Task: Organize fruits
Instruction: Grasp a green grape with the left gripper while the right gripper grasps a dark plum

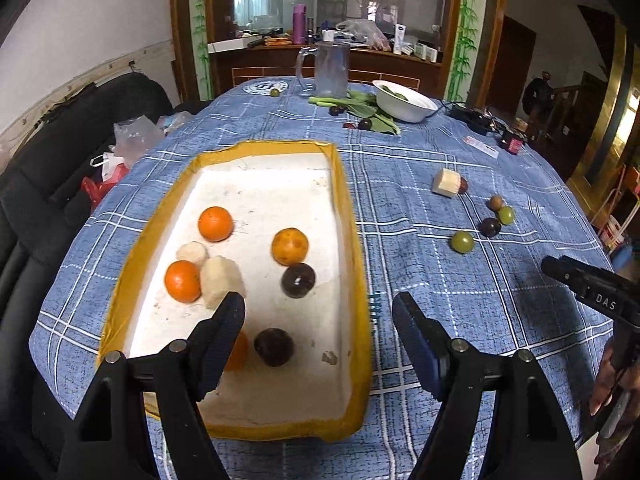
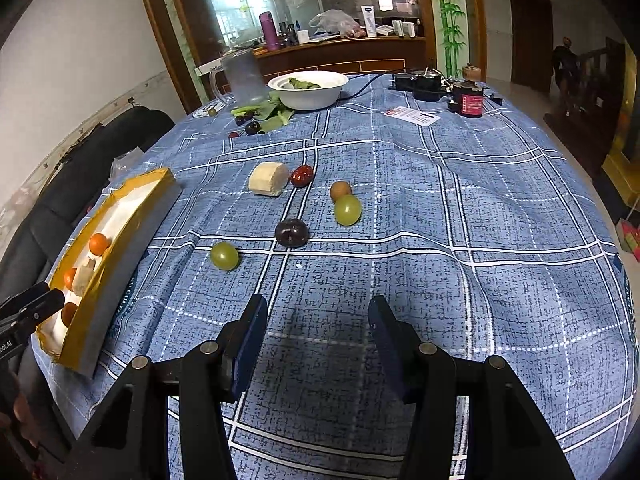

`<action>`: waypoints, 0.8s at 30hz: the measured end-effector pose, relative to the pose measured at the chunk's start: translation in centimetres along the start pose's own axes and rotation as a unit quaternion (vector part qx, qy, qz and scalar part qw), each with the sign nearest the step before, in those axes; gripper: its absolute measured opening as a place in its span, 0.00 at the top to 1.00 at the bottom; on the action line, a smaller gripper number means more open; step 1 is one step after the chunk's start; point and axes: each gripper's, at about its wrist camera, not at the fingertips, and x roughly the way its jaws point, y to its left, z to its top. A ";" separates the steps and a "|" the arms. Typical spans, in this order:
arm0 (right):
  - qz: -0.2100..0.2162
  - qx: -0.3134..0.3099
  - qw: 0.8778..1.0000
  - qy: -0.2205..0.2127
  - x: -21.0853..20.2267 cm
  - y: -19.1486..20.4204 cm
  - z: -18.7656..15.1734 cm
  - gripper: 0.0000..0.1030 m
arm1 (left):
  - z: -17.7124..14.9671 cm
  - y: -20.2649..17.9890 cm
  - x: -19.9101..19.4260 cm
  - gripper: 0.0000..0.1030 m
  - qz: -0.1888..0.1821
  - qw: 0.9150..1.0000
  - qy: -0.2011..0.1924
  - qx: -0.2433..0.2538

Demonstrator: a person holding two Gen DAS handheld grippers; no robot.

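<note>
The left wrist view looks steeply down from close above the yellow-rimmed tray (image 1: 348, 216). The right wrist view looks down over bare blue cloth on the counter (image 2: 460, 240). Both share the tray, the loose fruit and the white bowl (image 1: 404, 106).

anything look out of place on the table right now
Yes: several fruits lie loose on the blue checked tablecloth outside the yellow-rimmed white tray: two green grapes, a dark plum and a pale banana chunk.
</note>
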 end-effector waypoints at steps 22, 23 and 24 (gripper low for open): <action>0.028 -0.039 0.999 0.023 8.8 2.4 4.5 0.54 | 2.0 -6.8 3.6 0.28 -0.084 0.995 0.022 0.043; 0.030 -0.040 0.998 0.025 9.0 2.4 4.4 0.58 | 2.1 -7.0 3.8 0.29 -0.083 0.995 0.023 0.046; 0.028 -0.044 0.998 0.021 9.0 2.4 4.4 0.65 | 2.2 -7.4 4.1 0.29 -0.083 0.995 0.024 0.049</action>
